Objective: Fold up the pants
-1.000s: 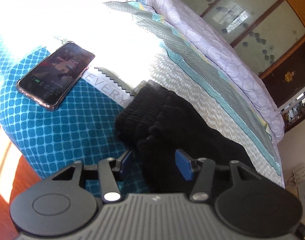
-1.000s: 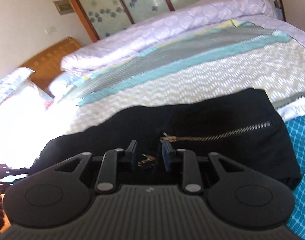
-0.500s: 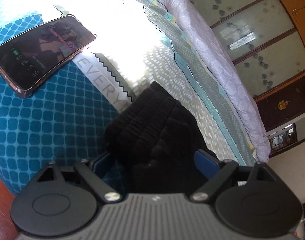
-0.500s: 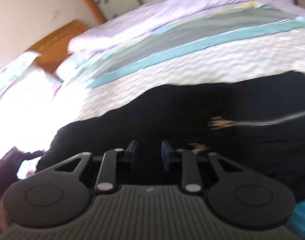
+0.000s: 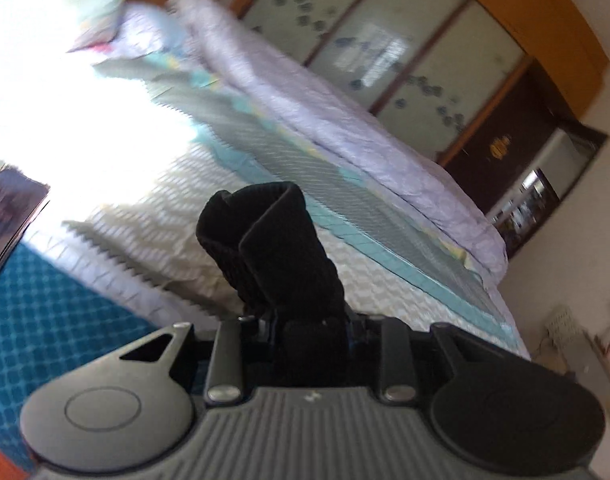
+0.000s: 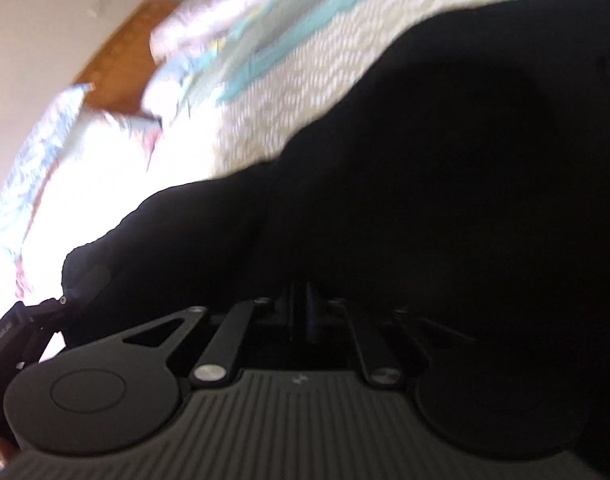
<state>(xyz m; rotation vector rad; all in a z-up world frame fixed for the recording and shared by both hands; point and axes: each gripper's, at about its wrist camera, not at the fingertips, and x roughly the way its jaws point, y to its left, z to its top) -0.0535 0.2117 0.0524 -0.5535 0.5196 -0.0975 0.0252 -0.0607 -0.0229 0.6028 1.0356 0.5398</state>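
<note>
Black pants (image 6: 425, 160) lie across the patterned bedspread (image 6: 305, 60) and fill most of the right wrist view. My right gripper (image 6: 305, 312) is low against them. Its jaws are closing to a narrow gap with dark cloth bunched at the blue pads (image 6: 312, 312) and draped over the right finger. In the left wrist view, the pants' ribbed cuff (image 5: 265, 240) sticks up, lifted off the bed. My left gripper (image 5: 309, 320) is closing and its pads pinch the base of that cuff.
A phone (image 5: 9, 216) lies at the left edge on the teal part of the bedspread (image 5: 57, 312). A lilac quilt (image 5: 345, 120) runs along the far side before wardrobe doors (image 5: 385, 40). Pillows (image 6: 37, 152) and a wooden headboard (image 6: 121, 52) stand at the bed's end.
My left gripper opened wide around the cuff, then closed on it and lifted it off the bed. My right gripper slid left along the pants, past the zipper, with its jaws narrowing.
</note>
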